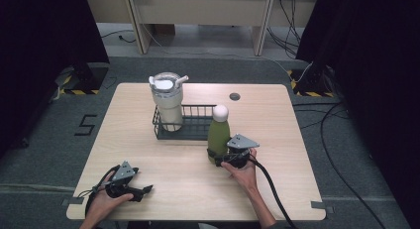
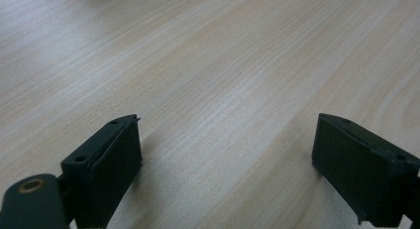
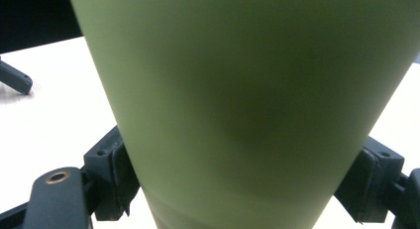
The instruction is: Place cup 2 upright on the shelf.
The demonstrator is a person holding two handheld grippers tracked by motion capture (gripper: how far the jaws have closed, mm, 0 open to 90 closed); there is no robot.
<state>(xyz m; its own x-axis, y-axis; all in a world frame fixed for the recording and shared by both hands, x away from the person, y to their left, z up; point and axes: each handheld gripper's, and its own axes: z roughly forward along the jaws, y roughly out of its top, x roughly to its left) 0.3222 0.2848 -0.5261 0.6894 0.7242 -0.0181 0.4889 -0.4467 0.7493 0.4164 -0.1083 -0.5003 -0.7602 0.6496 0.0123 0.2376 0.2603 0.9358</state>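
green bottle gripped low, basket close behind

in the high view the right gripper [image 1: 223, 157] sits at the centre-right of the frame, its jaws closed against the lower body of the green bottle [image 1: 218, 135], which stands upright on the table [image 1: 148, 189] with its white cap [image 1: 220, 111] up. in the right gripper view the bottle [image 3: 237, 105] is between both black pads, which look pressed to its sides near the base, not far open beyond the bottle's own width.

the wire basket [image 1: 190, 125] lies just behind the bottle, toward the upper middle of the frame, with a white tumbler [image 1: 167, 100] standing in its left end.

the left gripper [image 1: 141, 192] rests at the lower left, its jaws wide apart over bare wood, holding nothing.

risks, as i judge them: the hold is low on a tall, smooth bottle, so it could tip or swing top-heavy when raised. the sides taper, so the pads might slide. carried toward the basket, the base could catch the front rim, or the bottle could knock the tumbler.
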